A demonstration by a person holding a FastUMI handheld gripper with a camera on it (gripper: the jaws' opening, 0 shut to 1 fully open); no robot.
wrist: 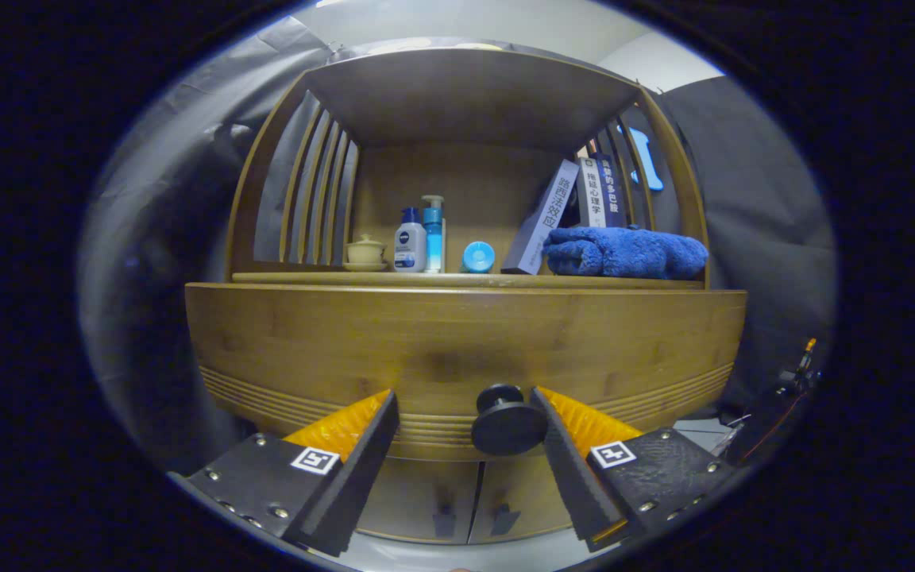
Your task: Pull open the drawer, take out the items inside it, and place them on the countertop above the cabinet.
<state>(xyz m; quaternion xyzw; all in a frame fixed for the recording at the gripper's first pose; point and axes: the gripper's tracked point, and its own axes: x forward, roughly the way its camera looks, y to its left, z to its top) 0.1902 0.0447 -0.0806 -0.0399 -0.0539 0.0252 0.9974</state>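
So the setup is a bamboo-ish wooden cabinet (457, 159) w/ a flat roof, slatted sides and an open nook up top. The bench (442, 280) is the floor of that nook, smooth wood, warm brown grain. Room behind is draped in dark cloth, pale ceiling above.

On the bench, left to right: a small cream lidded teacup (365, 253) on a saucer toward the left end, then a white lotion bottle (409, 241) w/ a dark blue cap, touching or nearly touching a taller blue pump bottle (433, 234). Just beside that, about mid-bench, a round light-blue lid-looking thing (478, 257) on its side, can't tell exactly what it is. Toward the right end a grey book (541, 229) leans tilted against a couple of upright dark books (602, 193), and a fluffy blue towel (624, 252), folded and plush, sits at the right front edge.

Below the bench is the drawer (465, 349), wide flat wood front w/ grooved lines along the bottom, looks fully closed. Its knob (507, 419) is dark, round, mushroom-shaped, matte.

The gripper (465, 445) has its fingers wide apart, nothing clamped. Knob sits between them, way closer to the right finger, maybe touching it, can't tell. Two lower cabinet doors (457, 500) show under the drawer.
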